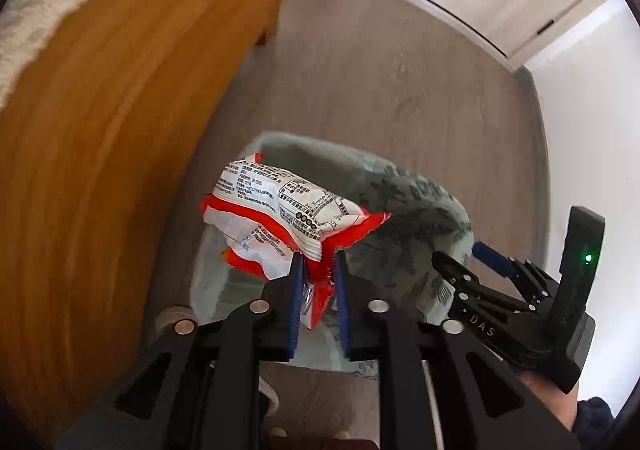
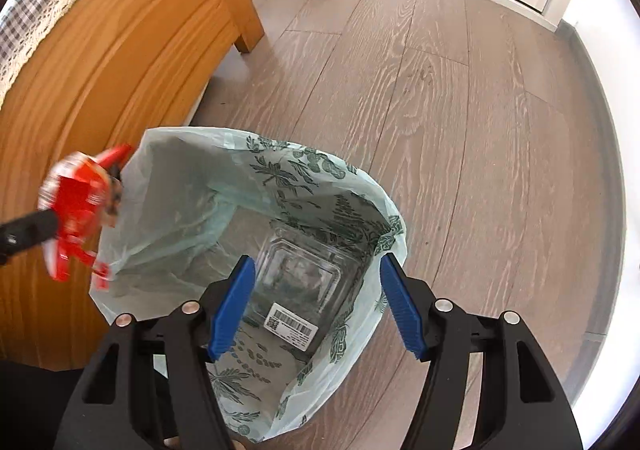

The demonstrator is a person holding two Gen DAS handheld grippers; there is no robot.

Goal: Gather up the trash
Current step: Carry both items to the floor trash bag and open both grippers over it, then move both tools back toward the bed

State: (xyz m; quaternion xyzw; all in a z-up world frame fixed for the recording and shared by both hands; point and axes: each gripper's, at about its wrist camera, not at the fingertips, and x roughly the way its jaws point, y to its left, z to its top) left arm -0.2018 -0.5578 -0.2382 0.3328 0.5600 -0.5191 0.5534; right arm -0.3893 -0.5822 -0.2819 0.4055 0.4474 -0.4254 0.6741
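Left wrist view: left gripper (image 1: 318, 278) pinching a crumpled red-and-white printed snack wrapper (image 1: 280, 217) by its lower corner, blue pads (image 1: 296, 302) close on either side of the foil. Directly beyond the fingertips, the open mouth of a pale green leaf-patterned plastic bin bag (image 1: 400, 201); right gripper (image 1: 472, 262) off to the right at the bag's rim.

Right wrist view: right gripper (image 2: 316, 302) spread wide, nothing between the pads. Below and ahead, inside the bag (image 2: 180, 189), a clear plastic clamshell box with barcode label (image 2: 300, 282). Wrapper (image 2: 78, 209) up-left, at the bag's edge beside an orange wooden cabinet (image 2: 120, 49).

Step in hand, probably: dropping the wrapper. Next: centre over the opening, then release.
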